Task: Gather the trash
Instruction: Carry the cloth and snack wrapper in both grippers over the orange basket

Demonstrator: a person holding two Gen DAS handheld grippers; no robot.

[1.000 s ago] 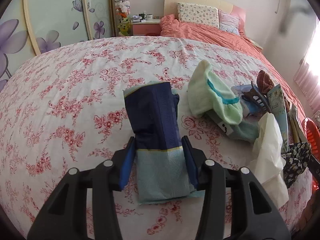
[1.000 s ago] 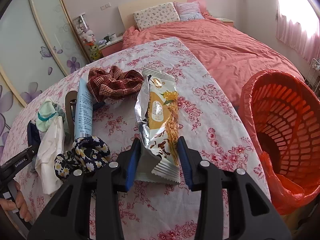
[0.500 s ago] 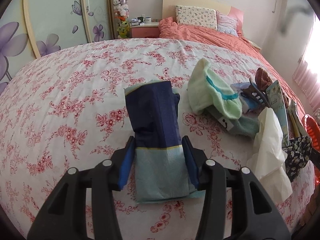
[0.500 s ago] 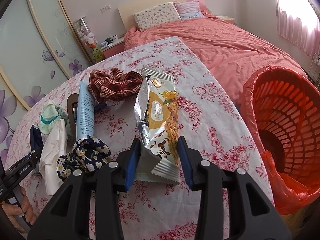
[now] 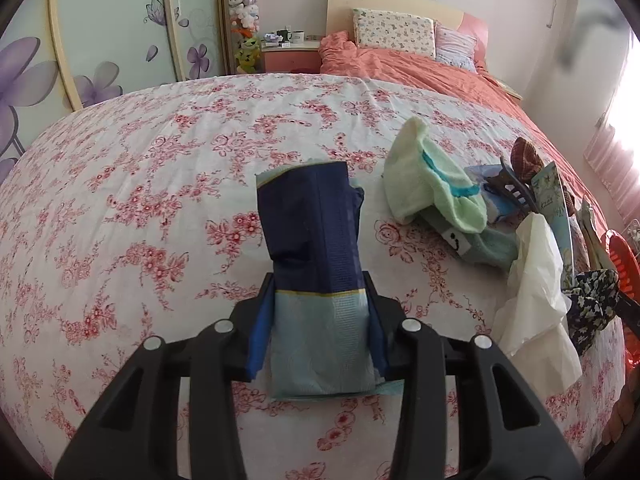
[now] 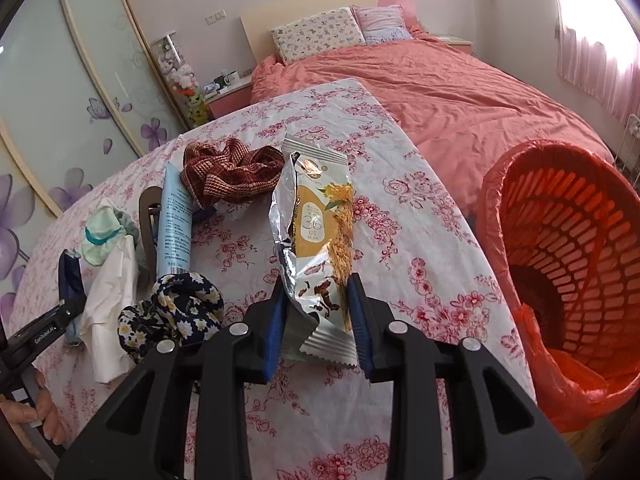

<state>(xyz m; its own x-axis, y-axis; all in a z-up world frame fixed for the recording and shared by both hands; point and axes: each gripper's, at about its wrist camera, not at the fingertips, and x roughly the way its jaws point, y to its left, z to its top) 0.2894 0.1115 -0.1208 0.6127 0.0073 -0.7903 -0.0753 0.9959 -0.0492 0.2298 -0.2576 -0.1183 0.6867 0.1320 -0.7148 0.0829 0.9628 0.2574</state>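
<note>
While both grippers' fingers close, wrappers sit between them.

Matt black plastic on the left tool (image 5: 318, 320), with smooth blue pads. Dark blue wrapper (image 5: 314, 240), slightly glossy film, finely embossed, paler at its 6 o'clock end. Printed cotton-like cloth over the worktop (image 5: 160, 184), matt, lightly creased. Silvery snack packet (image 6: 316, 236) in the right tool (image 6: 318, 320): shiny crinkled foil, zigzag-cut edge. At 9 o'clock of it, smooth pale-blue plastic tube (image 6: 173, 224); woven checked scrunchie (image 6: 232, 172) at 11. Glossy orange plastic basket (image 6: 568, 264), thin orange film liner.
</note>
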